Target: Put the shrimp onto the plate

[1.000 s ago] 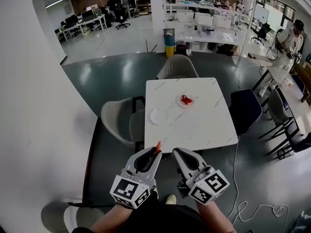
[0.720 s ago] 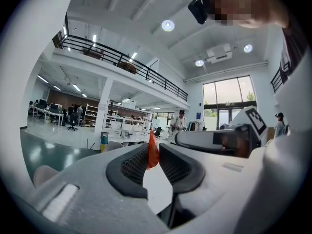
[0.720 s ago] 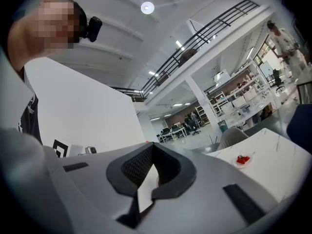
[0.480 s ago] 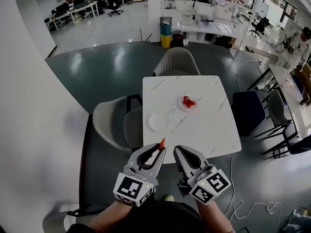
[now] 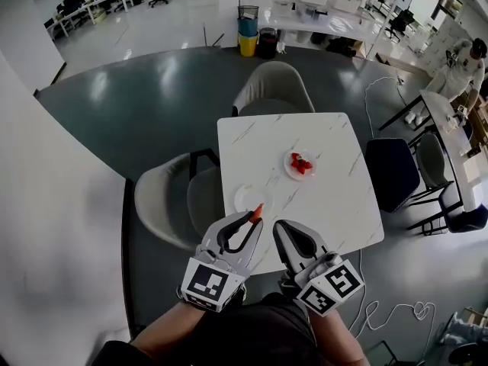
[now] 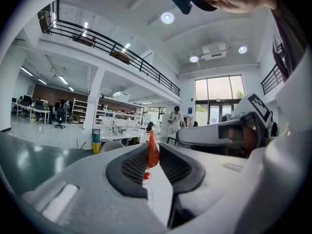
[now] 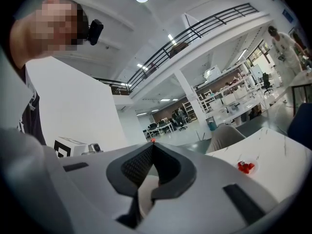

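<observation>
My left gripper (image 5: pixel 254 218) is shut on an orange-red shrimp (image 5: pixel 257 211), whose tip sticks up between the jaw ends (image 6: pixel 152 150). It hovers at the near edge of the white marble table (image 5: pixel 328 204), just short of an empty white plate (image 5: pixel 245 197). A second plate (image 5: pixel 290 166) further back holds red shrimp (image 5: pixel 301 163), also seen as red shrimp (image 7: pixel 246 166) in the right gripper view. My right gripper (image 5: pixel 280 227) is shut with nothing in it, beside the left one over the table's near edge.
Grey chairs stand at the table's left (image 5: pixel 164 204) and far side (image 5: pixel 274 90); a dark blue chair (image 5: pixel 393 170) is at its right. A cable (image 5: pixel 389 315) lies on the floor at the right. A person (image 5: pixel 457 71) stands far right.
Both grippers have come forward from short of the table to its near edge; the held shrimp now sits just before the empty plate. Both stay shut.
</observation>
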`<action>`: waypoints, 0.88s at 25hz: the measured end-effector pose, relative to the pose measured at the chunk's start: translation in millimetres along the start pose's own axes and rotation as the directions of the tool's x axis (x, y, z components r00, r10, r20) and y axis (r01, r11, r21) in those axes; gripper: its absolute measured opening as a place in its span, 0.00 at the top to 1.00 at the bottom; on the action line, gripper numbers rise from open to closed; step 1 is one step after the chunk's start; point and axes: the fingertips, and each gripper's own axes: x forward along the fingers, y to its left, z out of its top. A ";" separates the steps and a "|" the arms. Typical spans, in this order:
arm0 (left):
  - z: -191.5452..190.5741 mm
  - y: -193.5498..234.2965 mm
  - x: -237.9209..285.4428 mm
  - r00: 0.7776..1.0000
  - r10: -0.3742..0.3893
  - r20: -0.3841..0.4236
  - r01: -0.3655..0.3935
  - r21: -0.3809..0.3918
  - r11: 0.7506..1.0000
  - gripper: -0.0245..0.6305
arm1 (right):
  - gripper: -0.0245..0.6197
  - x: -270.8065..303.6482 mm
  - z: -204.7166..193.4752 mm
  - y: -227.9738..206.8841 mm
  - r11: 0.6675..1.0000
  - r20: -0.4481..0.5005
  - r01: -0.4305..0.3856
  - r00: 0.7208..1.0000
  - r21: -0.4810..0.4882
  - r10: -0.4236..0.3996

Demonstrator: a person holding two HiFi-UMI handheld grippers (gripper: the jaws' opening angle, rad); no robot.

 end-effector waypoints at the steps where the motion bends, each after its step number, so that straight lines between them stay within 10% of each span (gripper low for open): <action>1: -3.1 6.7 6.1 1.000 -0.007 -0.006 0.007 -0.002 1.000 0.85 | 0.96 6.1 -2.4 -5.5 1.000 -0.005 0.012 1.000 0.003 -0.012; 22: -138.5 79.4 125.7 0.967 0.016 -0.253 -0.025 -0.032 0.999 0.85 | 0.96 86.0 -67.8 -143.3 0.998 -0.119 0.058 0.991 0.035 -0.054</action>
